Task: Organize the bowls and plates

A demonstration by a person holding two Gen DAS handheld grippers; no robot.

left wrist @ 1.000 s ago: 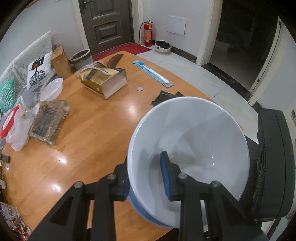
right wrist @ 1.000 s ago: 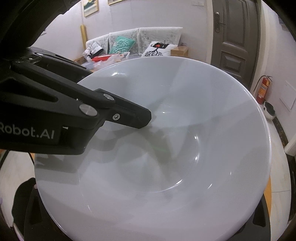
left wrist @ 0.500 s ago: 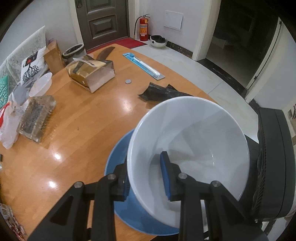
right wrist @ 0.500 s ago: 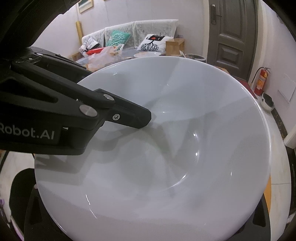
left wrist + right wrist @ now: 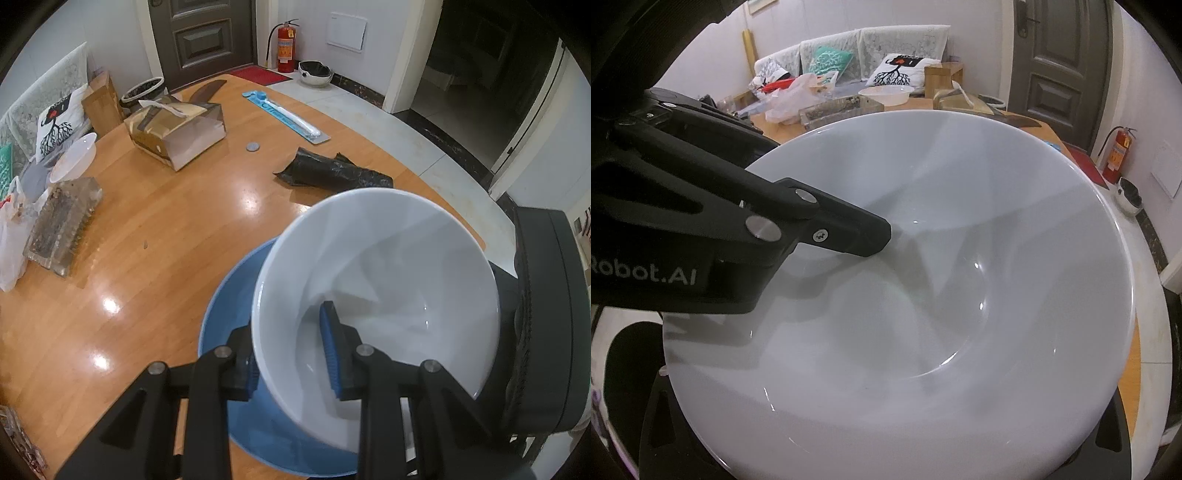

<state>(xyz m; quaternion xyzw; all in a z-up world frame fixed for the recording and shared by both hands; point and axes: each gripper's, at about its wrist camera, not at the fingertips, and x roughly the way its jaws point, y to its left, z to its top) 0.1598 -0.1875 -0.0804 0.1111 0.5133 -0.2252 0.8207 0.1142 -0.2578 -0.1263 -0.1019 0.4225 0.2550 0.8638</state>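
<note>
Above the blue plate point(image 5: 236, 295), a white bowl point(image 5: 388, 266) is held tilted, its near rim pinched between the two blue-padded fingers point(image 5: 330, 354) of the left gripper point(image 5: 291, 360): one finger is seen inside the bowl and the other against its outer wall. The bowl overlaps the right part of the blue plate, which lies flat on the wooden table point(image 5: 155, 236) near its front edge; whether bowl and plate touch cannot be told. In the right wrist view the same white bowl point(image 5: 923, 295) fills nearly the whole picture, with the left gripper's black finger point(image 5: 849, 232) reaching over its rim from the left. The right gripper's body point(image 5: 546, 317) is seen just beyond the bowl's right side; its fingers are hidden under the bowl, so whether they are spread or pressed together cannot be told.

Behind the bowl lies a crumpled black bag point(image 5: 332, 173), and farther back a small coin point(image 5: 253, 147) and a long blue package point(image 5: 286, 116). Left of the coin stands a tissue box point(image 5: 177, 129); left of the blue plate, well apart, lie a clear container point(image 5: 62, 225) and a small white bowl point(image 5: 74, 157).
</note>
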